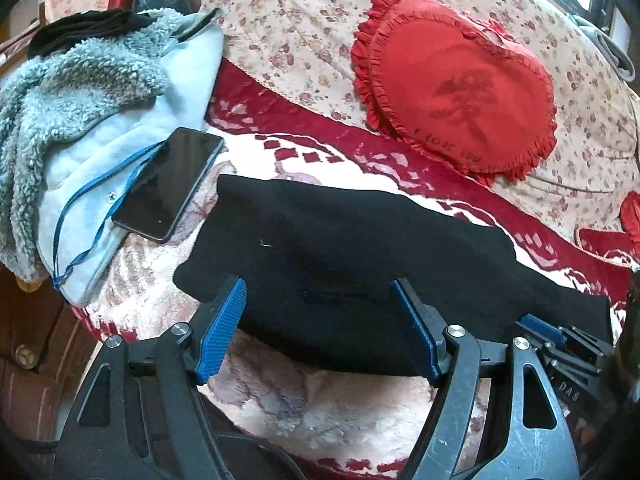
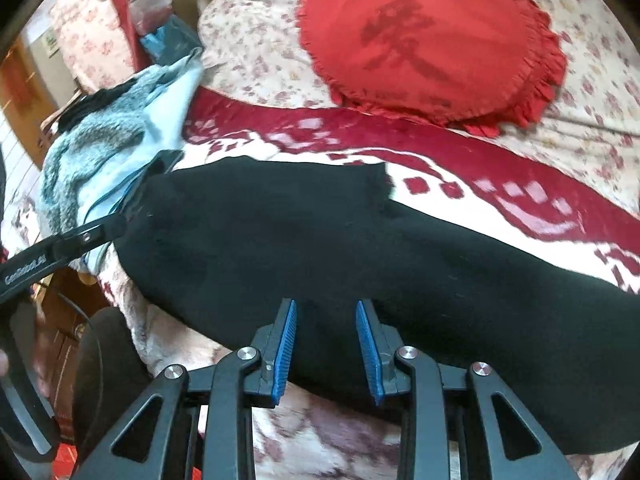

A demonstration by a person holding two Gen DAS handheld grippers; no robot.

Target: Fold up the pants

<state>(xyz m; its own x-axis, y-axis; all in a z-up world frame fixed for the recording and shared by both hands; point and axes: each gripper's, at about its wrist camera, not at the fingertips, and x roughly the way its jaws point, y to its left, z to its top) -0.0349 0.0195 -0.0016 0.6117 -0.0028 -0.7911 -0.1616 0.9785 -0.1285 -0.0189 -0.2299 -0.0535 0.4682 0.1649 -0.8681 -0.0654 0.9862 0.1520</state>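
Black pants (image 1: 340,264) lie flat and folded lengthwise across the red-and-cream blanket (image 1: 304,400); they also fill the middle of the right wrist view (image 2: 320,240). My left gripper (image 1: 316,292) is open wide, its blue pads either side of the pants' near edge. My right gripper (image 2: 327,312) is open, its blue pads over the near edge of the pants further right. The right gripper's body shows at the lower right of the left wrist view (image 1: 560,340). Nothing is held.
A black phone (image 1: 168,184) lies on a pale blue fleece jacket (image 1: 80,120) at the left, close to the pants' end. A red heart pillow (image 1: 456,96) rests on a floral quilt (image 1: 300,28) behind. The bed edge and a wooden cabinet (image 1: 32,340) are at lower left.
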